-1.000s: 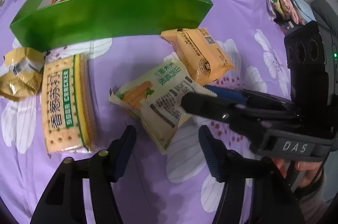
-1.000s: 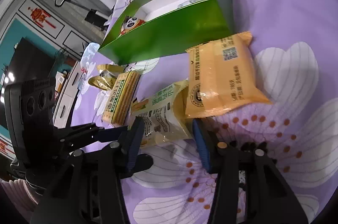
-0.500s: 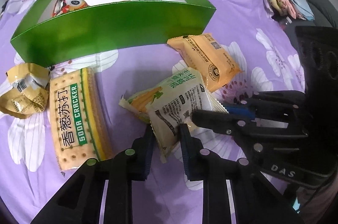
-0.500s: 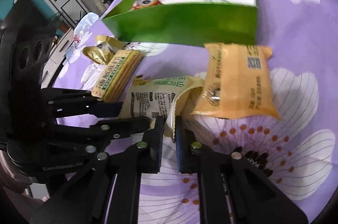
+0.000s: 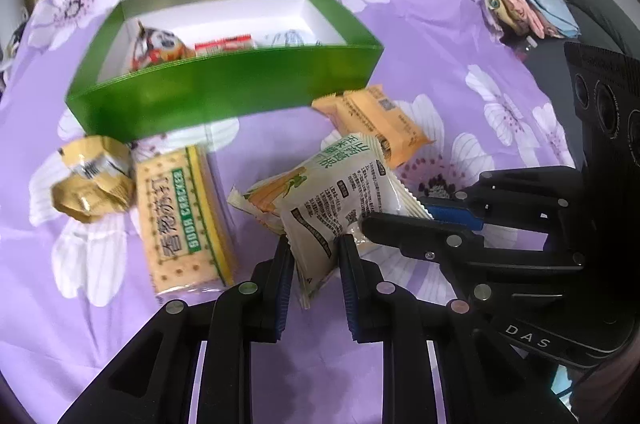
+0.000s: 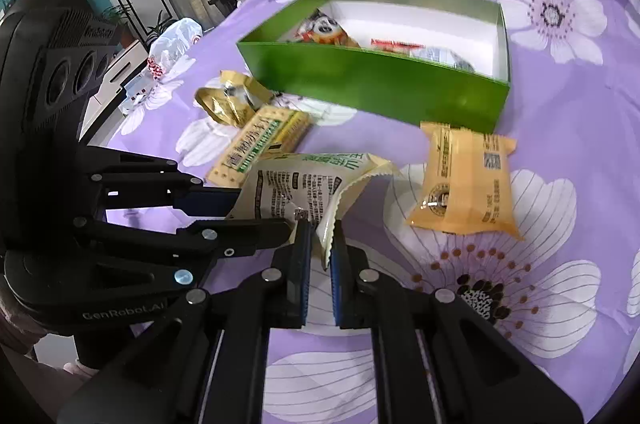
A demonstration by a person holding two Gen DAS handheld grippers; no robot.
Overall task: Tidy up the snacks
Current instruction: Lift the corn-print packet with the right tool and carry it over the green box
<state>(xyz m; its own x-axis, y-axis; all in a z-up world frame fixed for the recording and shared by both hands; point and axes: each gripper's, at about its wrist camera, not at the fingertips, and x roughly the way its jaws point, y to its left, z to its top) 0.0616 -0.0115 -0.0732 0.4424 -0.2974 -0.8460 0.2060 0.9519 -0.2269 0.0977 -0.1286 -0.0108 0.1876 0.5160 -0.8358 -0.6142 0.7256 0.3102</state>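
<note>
Both grippers hold one white corn-snack packet point(image 5: 332, 192), lifted off the purple flowered cloth. My left gripper point(image 5: 314, 256) is shut on its lower corner. My right gripper point(image 6: 320, 244) is shut on its crimped edge point(image 6: 340, 200); it also shows in the left wrist view point(image 5: 404, 220). The green box point(image 5: 224, 96) lies behind, with a few snacks inside. An orange packet point(image 5: 376, 124), a soda cracker pack point(image 5: 180, 216) and a crumpled gold wrapper point(image 5: 92, 180) lie on the cloth.
Folded cloths point(image 5: 516, 0) lie at the far right edge of the table. In the right wrist view a white plastic bag point(image 6: 176, 36) sits at the table's far left, with room furniture beyond.
Both grippers closed on the corn-snack packet and lifted it off the cloth. Both views have risen, so the inside of the green box shows more.
</note>
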